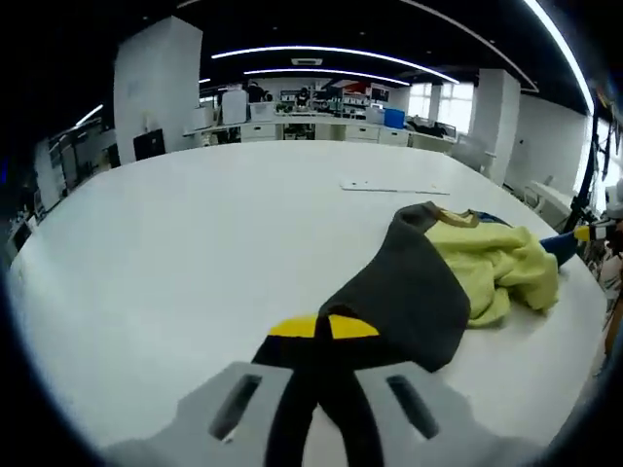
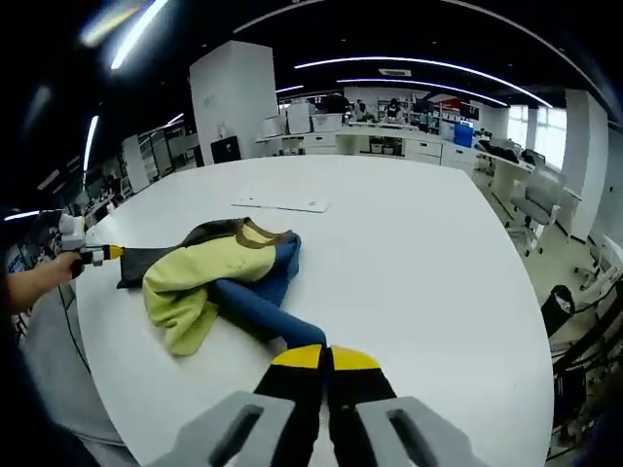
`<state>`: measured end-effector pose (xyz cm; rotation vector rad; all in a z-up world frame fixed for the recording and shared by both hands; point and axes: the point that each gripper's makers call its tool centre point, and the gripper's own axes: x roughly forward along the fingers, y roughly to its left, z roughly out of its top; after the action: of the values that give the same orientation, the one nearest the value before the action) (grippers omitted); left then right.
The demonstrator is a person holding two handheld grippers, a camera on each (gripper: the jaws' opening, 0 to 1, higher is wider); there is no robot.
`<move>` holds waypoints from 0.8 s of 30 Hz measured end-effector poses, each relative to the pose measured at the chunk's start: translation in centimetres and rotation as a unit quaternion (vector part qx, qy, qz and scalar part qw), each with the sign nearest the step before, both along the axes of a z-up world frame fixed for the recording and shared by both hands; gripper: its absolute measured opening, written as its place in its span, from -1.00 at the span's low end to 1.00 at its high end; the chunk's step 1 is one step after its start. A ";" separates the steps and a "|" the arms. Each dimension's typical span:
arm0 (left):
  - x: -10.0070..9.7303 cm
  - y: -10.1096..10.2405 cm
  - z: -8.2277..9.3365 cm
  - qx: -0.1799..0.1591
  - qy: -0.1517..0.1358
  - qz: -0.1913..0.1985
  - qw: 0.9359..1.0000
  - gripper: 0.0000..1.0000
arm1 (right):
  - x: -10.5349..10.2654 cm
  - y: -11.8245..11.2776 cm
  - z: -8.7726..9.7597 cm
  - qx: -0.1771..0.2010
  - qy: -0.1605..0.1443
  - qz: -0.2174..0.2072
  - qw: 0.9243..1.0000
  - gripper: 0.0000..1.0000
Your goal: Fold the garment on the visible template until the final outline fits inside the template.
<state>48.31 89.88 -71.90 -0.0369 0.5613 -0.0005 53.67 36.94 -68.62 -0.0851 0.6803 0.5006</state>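
Note:
A crumpled garment lies on the white table. It has a dark grey part, a yellow-green part and a blue sleeve. My left gripper is shut on the edge of the dark grey part. My right gripper is shut on the end of the blue sleeve. In the left gripper view the right gripper appears at the far right, at the blue cloth. In the right gripper view the left gripper is at the far left, at the dark cloth. A flat white sheet lies on the table beyond the garment.
A person's hand holds the left gripper past the table's left edge. Office chairs stand off the table's right side. Desks and a white pillar fill the room behind. The table's near edge runs close to both grippers.

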 end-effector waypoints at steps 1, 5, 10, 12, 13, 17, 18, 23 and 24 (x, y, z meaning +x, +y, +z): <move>0.0 0.3 -0.1 0.007 0.003 -0.002 1.000 -1.00 | -0.1 -0.2 0.0 -0.002 0.002 -0.001 1.000 -1.00; 0.2 1.4 -0.5 0.021 0.013 0.000 1.000 -1.00 | -0.1 -1.7 -0.1 -0.013 0.009 -0.011 1.000 -1.00; 0.8 2.6 -1.1 0.044 0.030 -0.010 0.999 -1.00 | 0.2 -3.5 -0.4 -0.001 0.023 -0.032 0.999 -1.00; 0.9 2.9 -1.2 0.049 0.035 -0.011 0.998 -1.00 | 0.2 -4.1 -0.7 -0.003 0.031 -0.037 0.999 -1.00; 1.0 3.2 -1.3 0.056 0.041 -0.011 0.998 -1.00 | 0.3 -4.6 -1.0 -0.009 0.035 -0.041 0.998 -1.00; 1.3 4.0 -1.3 0.064 0.046 -0.008 0.997 -1.00 | 0.3 -5.5 -1.4 -0.016 0.049 -0.043 0.998 -1.00; 1.4 4.0 -1.3 0.062 0.045 -0.007 0.997 -1.00 | 0.3 -5.6 -1.5 -0.016 0.053 -0.044 0.997 -1.00; 1.4 5.1 -1.2 0.065 0.043 0.005 0.997 -1.00 | 0.6 -6.6 -2.1 -0.030 0.069 -0.048 0.996 -1.00; 1.3 5.4 -1.3 0.073 0.049 0.006 0.996 -1.00 | 0.7 -6.8 -2.1 -0.033 0.070 -0.050 0.996 -1.00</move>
<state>49.60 95.29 -73.24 0.1019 0.6573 0.0541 54.40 30.15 -70.70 -0.0784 0.8340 0.3893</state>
